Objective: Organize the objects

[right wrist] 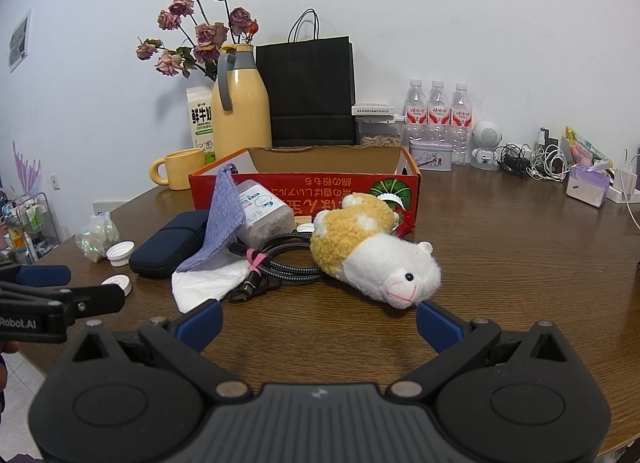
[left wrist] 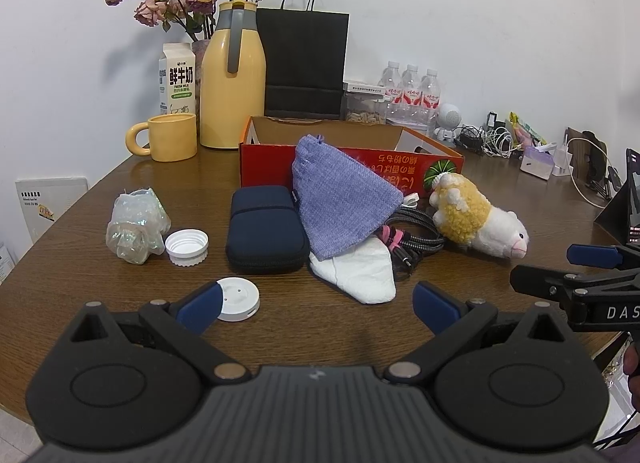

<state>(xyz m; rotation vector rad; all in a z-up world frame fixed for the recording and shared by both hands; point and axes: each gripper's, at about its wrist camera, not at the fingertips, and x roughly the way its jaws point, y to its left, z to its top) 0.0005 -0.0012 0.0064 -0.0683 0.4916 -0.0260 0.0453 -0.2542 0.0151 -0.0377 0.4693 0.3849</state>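
A red cardboard box (left wrist: 400, 171) (right wrist: 304, 185) stands open on the brown table. In front of it lie a purple cloth pouch (left wrist: 340, 199) (right wrist: 224, 219), a navy zip case (left wrist: 264, 229) (right wrist: 168, 245), a white tissue (left wrist: 360, 271) (right wrist: 208, 283), a coiled black cable (left wrist: 416, 241) (right wrist: 284, 263) and a yellow-and-white plush toy (left wrist: 476, 215) (right wrist: 372, 251). My left gripper (left wrist: 316, 307) is open, nothing between its fingers, a white round disc (left wrist: 238, 299) beside its left pad. My right gripper (right wrist: 320, 321) is open just in front of the plush.
A white cap (left wrist: 187, 247) and a crumpled iridescent wrapper (left wrist: 136, 227) lie at the left. Yellow mug (left wrist: 172, 137), yellow thermos (left wrist: 233, 79), milk carton (left wrist: 178, 79), black paper bag (left wrist: 304, 63) and water bottles (left wrist: 410, 91) line the back. Chargers and cables (left wrist: 492, 141) crowd the right.
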